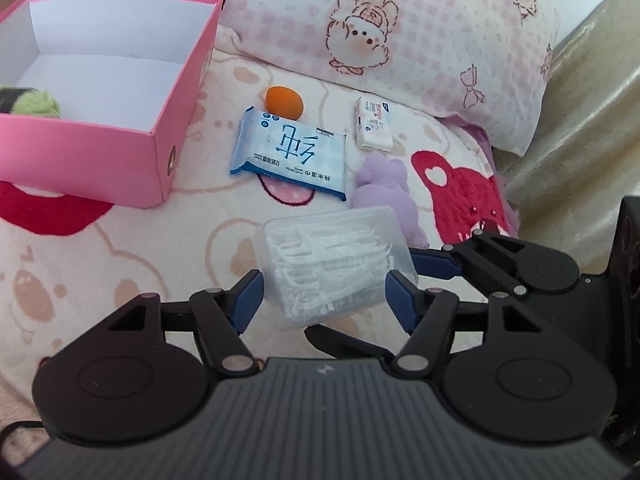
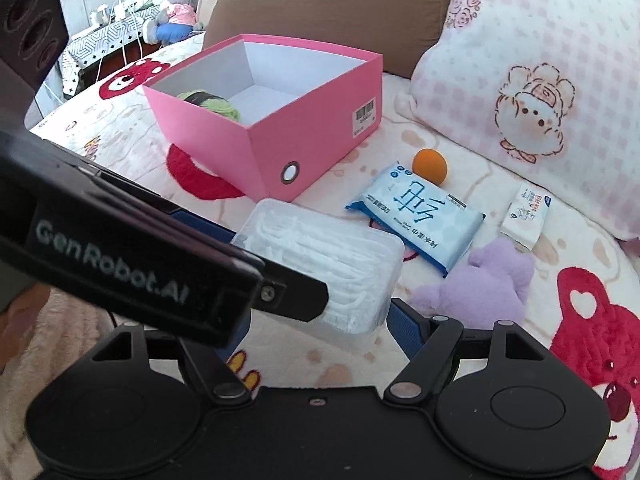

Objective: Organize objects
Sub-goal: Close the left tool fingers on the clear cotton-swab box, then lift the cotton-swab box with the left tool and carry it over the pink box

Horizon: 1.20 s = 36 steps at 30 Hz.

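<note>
A clear plastic box of white floss picks (image 1: 334, 264) is held above a pink patterned blanket (image 1: 120, 264) by 2 grippers at once. In the left wrist view the left gripper (image 1: 324, 300) presses its blue pads on the box's 2 long sides at 9 and 3 o'clock. The right gripper (image 2: 320, 320) takes it crosswise; its jaws stand fairly wide on the box, though the left gripper's body hides 1 pad, so that contact is likely, not certain.

The box looks light, stiff and smooth, so it may slip or flex; the flat side walls near the middle are the safest hold.

An open pink box (image 1: 160, 92) lies at 10 o'clock. A wet-wipe pack (image 1: 288, 152), orange ball (image 1: 284, 102), tissue packet (image 1: 373, 128) and purple plush (image 1: 386, 188) lie at 12 to 1 o'clock.
</note>
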Tool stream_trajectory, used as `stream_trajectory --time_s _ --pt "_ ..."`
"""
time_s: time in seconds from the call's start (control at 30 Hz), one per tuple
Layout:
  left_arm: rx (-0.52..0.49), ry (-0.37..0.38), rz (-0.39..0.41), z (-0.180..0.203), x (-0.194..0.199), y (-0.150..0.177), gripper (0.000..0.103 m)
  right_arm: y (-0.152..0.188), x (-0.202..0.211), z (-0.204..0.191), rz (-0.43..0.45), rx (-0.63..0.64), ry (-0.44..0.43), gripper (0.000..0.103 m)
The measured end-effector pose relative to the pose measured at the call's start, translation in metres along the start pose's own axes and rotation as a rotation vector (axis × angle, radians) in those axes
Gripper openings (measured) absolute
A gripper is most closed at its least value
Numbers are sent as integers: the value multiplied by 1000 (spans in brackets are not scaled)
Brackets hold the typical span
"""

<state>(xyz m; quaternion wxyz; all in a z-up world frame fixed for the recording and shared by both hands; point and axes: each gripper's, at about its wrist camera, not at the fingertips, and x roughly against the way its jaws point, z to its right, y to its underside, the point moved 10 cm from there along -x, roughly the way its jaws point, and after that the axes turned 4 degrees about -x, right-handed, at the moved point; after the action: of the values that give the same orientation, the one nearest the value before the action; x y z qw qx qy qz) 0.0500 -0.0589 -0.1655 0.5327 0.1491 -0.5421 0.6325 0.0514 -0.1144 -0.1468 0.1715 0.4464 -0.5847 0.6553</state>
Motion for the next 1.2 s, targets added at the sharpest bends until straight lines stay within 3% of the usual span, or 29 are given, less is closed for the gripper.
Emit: stream_trajectory --time_s 0.73,1.2 --pt "15 23 -31 8 70 -4 65 -19 56 -40 -30 29 -16 81" --pt "13 -1 32 -3 109 -21 65 -49 77 -62 38 63 -30 82"
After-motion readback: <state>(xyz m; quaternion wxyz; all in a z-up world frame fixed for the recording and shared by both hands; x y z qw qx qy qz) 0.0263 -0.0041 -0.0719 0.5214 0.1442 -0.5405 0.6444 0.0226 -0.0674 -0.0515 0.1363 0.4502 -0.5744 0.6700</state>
